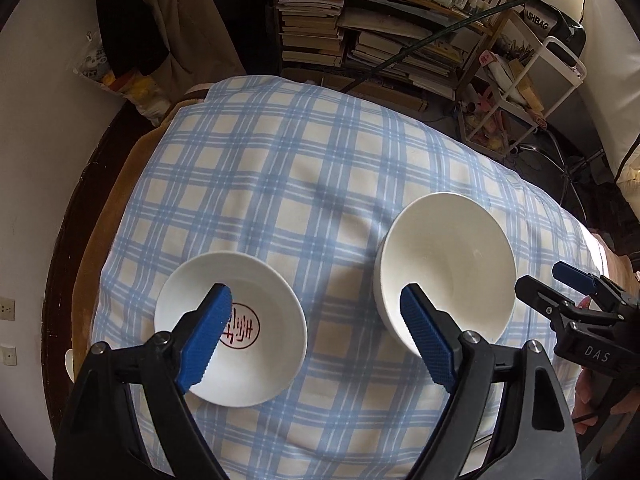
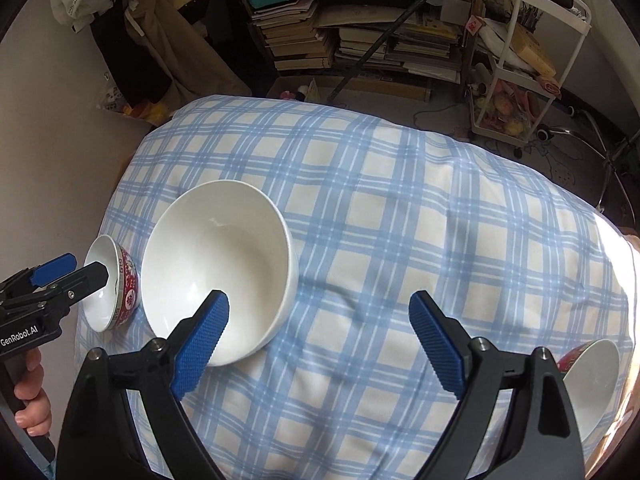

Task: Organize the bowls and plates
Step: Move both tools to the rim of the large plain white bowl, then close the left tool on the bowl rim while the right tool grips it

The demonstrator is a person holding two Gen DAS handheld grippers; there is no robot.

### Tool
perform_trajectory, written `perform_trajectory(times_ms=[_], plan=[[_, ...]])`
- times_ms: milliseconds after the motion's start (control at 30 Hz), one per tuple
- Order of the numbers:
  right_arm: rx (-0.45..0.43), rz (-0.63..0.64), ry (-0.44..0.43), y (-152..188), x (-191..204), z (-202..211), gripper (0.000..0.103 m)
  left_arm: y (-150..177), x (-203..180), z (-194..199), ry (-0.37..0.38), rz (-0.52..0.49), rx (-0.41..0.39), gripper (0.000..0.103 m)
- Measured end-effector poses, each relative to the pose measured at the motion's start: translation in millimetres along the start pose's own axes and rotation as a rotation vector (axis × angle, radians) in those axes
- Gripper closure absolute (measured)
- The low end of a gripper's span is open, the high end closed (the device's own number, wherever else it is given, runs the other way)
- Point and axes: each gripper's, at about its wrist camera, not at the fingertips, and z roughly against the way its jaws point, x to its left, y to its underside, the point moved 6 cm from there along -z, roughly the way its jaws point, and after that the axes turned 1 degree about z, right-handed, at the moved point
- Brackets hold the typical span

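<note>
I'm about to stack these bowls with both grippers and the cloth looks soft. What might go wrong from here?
1. The checked cloth bulges and wrinkles, so the big white bowl may tip when nudged.
2. The red-patterned bowl sits close beside it; they could knock together.
3. Another bowl lies near the cloth's right edge, partly hidden behind the right gripper, and could be pushed off.

We list a blue checked tablecloth (image 1: 280,184), bookshelves stacked with books (image 2: 360,40), and a white trolley (image 2: 532,60).
</note>
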Motion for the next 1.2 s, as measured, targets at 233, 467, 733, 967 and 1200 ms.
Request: perform_trajectory(times_ms=[233, 467, 733, 967, 1200], plan=[[0.02, -0.048, 0.001, -11, -4, -19, 0.007, -17, -1, -21, 0.0, -0.019, 0.031, 0.018], [0.064, -0.07, 0.025, -8, -11, -32, 0.009, -18, -8, -36, 0.05, -0.023, 0.069, 0.018], [0.124, -0.066, -0.011, 1, -3, -44, 0.056, -11, -24, -44, 0.107, -0.023, 0.075, 0.047], [0.131, -0.072, -0.043, 4, 8, -48, 0.079, 6, -36, -61, 0.194, 0.028, 0.133, 0.09], [0.146, -0.077, -0.054, 10, 13, -49, 0.091, 15, -40, -61, 0.162, -0.006, 0.128, 0.095]])
